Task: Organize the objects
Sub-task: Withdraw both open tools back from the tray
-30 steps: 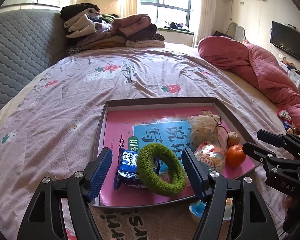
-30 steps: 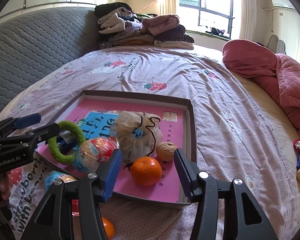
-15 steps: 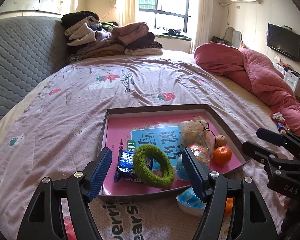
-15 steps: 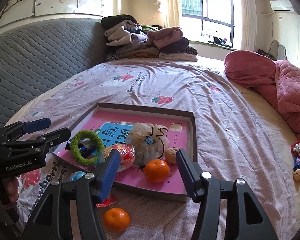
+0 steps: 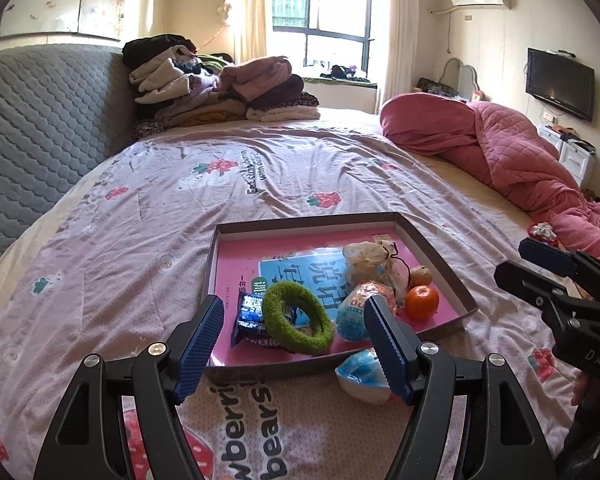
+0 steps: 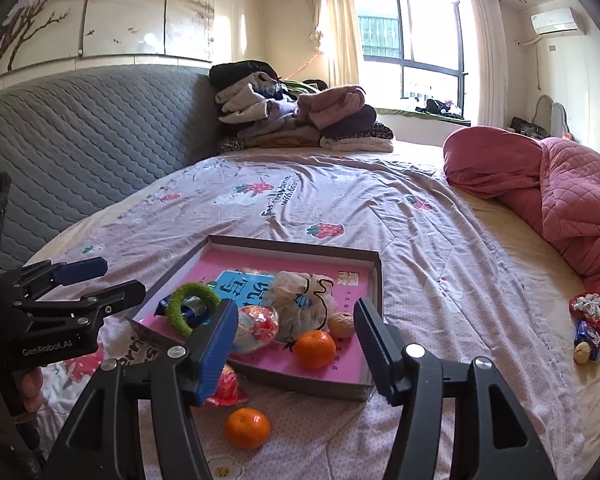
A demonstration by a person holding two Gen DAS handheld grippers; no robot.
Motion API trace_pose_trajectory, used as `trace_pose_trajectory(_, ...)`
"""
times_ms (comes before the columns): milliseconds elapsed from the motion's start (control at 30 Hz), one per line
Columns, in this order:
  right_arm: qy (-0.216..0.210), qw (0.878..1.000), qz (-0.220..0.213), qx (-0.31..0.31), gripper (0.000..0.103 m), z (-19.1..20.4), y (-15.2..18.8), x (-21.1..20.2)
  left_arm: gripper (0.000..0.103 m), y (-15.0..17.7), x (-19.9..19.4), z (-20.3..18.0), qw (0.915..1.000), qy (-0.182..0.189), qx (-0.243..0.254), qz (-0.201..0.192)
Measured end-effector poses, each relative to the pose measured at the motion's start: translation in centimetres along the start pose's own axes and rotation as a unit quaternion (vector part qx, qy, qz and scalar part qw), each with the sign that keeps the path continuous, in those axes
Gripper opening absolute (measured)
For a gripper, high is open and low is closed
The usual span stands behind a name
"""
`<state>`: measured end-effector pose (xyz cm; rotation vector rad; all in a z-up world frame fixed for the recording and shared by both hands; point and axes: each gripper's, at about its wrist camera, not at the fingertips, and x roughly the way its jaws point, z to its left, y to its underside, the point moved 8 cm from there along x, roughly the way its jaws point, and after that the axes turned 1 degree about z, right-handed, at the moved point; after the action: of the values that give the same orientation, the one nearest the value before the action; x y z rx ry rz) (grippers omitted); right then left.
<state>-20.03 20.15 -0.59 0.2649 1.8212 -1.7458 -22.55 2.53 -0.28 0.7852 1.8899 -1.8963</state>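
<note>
Left wrist view: the left gripper [image 5: 296,340] is held spread wide with nothing between its blue ribbed pads, above the near edge of a shallow brown cardboard tray [image 5: 440,256] lined with a pink booklet. Just ahead of the pads, inside the tray, a fuzzy green ring [image 5: 298,316] is seen lying partly over a dark blue snack packet [image 5: 248,314]; to its right a round blue-and-red wrapped sweet [image 5: 358,306], a small orange tangerine [image 5: 421,302], a brown walnut [image 5: 420,275] and a crumpled white mesh pouch [image 5: 366,260] are gathered. A blue-and-white wrapped packet [image 5: 362,374] is left outside the tray, beside the right-hand pad.

From the right wrist view, the right gripper [image 6: 294,344] is shown with its jaws opening and nothing pinched. A second tangerine [image 6: 247,427] is seen on the strawberry-print bedsheet [image 6: 340,208], just below the gripper's left finger.
</note>
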Motion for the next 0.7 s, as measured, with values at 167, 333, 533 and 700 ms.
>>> trace_pose_trajectory(167,-0.006,1.0,-0.005,0.003,0.061,0.3,0.7,-1.5,0.074,0.5,-1.2,-0.2,1.0,-0.003,0.004,-0.002)
trace_pose_trajectory(333,-0.013,1.0,-0.008,0.0,0.061,0.7,1.4,-2.8,0.074,1.3,-2.2,-0.5,0.9999,-0.003,0.009,0.005)
trace_pose_trajectory(533,-0.019,1.0,0.004,-0.003,0.061,1.3,3.1,-3.3,0.074,2.7,-2.9,-0.7,0.9998,-0.006,0.016,0.012)
trace_pose_trajectory(700,-0.022,1.0,0.02,-0.009,0.061,1.8,4.5,-3.2,0.074,4.2,-2.9,-1.0,0.9993,-0.006,0.026,0.026)
